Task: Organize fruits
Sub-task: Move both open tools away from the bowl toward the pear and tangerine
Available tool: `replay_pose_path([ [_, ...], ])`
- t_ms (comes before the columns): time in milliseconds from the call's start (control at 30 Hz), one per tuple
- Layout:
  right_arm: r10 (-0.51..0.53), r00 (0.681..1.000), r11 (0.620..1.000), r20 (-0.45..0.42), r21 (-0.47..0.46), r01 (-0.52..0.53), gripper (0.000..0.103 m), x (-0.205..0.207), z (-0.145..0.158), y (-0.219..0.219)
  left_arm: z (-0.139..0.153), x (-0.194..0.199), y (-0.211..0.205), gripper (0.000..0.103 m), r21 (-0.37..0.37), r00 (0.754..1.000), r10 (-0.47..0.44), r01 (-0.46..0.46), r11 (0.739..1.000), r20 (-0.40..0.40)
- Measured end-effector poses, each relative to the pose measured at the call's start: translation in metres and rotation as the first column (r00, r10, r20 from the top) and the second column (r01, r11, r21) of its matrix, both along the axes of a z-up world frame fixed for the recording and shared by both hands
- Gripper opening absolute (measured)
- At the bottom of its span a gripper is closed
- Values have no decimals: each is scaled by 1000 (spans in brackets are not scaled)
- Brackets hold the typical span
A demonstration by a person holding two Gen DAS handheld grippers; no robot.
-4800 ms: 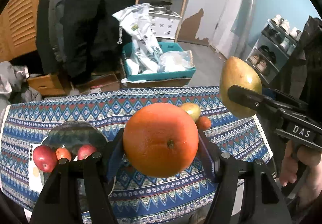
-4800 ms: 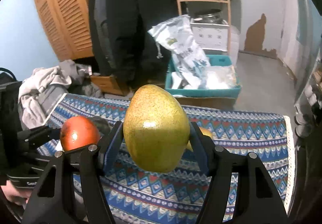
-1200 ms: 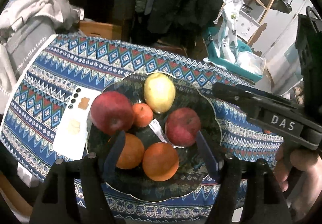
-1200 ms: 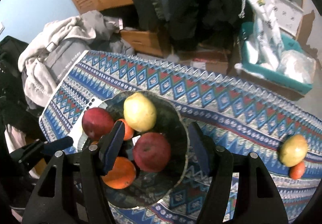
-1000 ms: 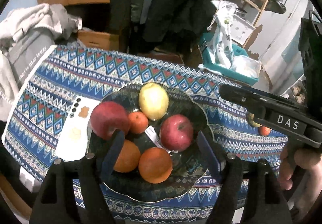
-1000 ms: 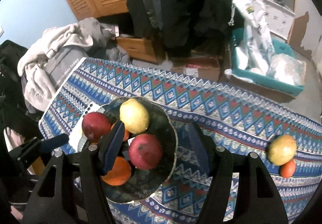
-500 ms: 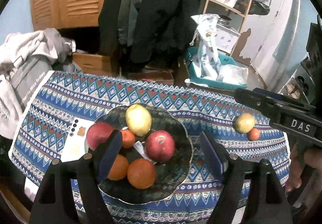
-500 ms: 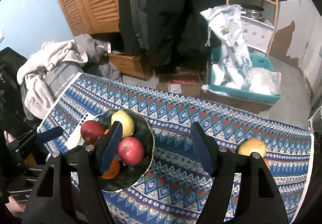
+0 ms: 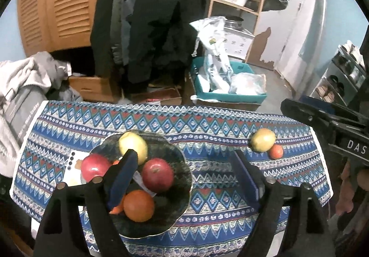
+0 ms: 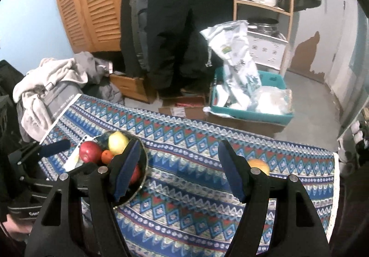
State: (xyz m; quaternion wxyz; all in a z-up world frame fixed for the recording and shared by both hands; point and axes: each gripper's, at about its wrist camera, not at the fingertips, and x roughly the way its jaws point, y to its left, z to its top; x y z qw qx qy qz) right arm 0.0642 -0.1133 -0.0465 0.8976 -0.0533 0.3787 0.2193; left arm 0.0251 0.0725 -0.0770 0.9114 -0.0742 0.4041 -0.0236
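above plate [image 9: 182, 199], left hand-held gripper [image 9: 184, 178] opening, empty; right hand-held gripper [image 10: 178, 169] parted, empty.

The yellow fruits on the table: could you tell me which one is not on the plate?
The yellow fruit at the cloth's right end, touching a small orange one.

From my right wrist view, a gripper finger [image 10: 235, 173] hides most of the yellow fruit [image 10: 260, 168] — the small orange one beside it I can't see at all. The other finger [image 10: 125, 170] covers part of the plate [image 10: 144, 160]. My left camera loses an orange [image 9: 116, 208] behind its own finger [image 9: 122, 178].
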Motion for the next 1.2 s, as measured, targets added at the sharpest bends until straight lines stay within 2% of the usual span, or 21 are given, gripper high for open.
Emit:
replay_pose_path([
  [333, -84, 996, 996, 14, -5, 84, 71, -3, 1, -53, 4, 9, -39, 85, 33, 997, -76, 76, 997, 5],
  [600, -166, 986, 986, 9, -15, 167, 71, -2, -4, -101, 3, 17, -66, 85, 27, 993, -120, 120, 992, -8],
  [933, -225, 974, 974, 14, -26, 226, 71, -5, -9, -144, -1, 28, -97, 85, 28, 985, -169, 170, 985, -33],
  [1033, -240, 971, 971, 8, -22, 240, 75, -5, -11, -154, -1, 32, -107, 85, 30, 982, -185, 187, 982, -37],
  [1200, -269, 963, 963, -18, -15, 269, 75, 2, -21, -172, -5, 38, -120, 85, 36, 977, -207, 209, 977, -49],
])
